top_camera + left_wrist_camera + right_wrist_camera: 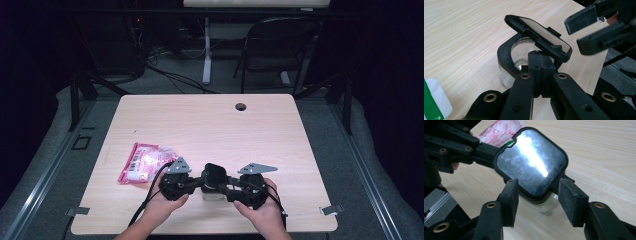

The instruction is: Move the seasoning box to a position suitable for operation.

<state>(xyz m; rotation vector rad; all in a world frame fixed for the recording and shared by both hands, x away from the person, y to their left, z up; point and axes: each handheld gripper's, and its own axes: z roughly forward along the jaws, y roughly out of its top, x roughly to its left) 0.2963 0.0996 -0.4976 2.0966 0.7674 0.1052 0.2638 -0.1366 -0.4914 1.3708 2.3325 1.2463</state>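
High view is showing a pink packet (145, 163) lying on the wooden table (210, 125) at the left, and just right of it a clear jar (214, 192) with a hinged black lid (215, 175) is standing near the front edge between both tools. The left gripper (199, 184) is pinching the raised lid's hinge tab with jaws clenched, while the right gripper (226, 186) is hovering released, its pads (510, 195) straddling the lid (531, 161) without touching.

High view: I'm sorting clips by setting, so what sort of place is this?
Probably a lab or recording studio, not a home: a bare light wooden table with a cable hole, a black folding chair, and loose cables on grey carpet.
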